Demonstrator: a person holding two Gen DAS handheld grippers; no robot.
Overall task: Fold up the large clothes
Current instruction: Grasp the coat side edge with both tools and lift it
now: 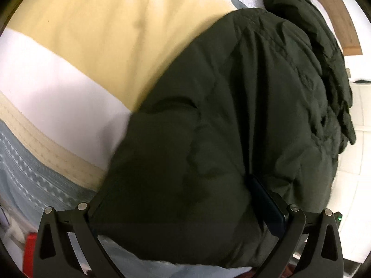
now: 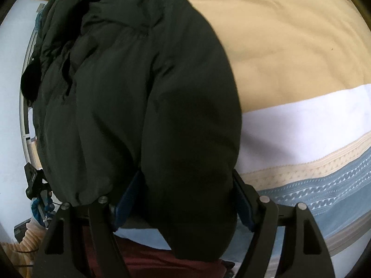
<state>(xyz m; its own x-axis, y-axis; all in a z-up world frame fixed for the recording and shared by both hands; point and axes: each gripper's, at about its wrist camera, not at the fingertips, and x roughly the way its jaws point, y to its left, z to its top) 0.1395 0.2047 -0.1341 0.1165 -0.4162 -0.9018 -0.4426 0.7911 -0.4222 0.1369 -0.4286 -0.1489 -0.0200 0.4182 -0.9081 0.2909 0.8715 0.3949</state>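
The dark green padded jacket [image 1: 231, 115] is pinched by the left tool [image 1: 185, 197] and right tool [image 2: 185, 190], both tilted steeply down over the bed [image 2: 289, 46].

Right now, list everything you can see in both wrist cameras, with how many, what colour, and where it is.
jacket: one, dark green, puffy, lying on the bed, its near end bunched between both grippers.
bedspread: one, yellow with white, beige and patterned blue bands, under and beside the jacket.
floor: pale tiles, past the bed's edge in the left wrist view.
red thing: one, at the low left edge of the left wrist view, too blurred to name.
left gripper: one, black, closed on the jacket's fold.
right gripper: one, black with blue pads, closed on a thick roll of jacket.
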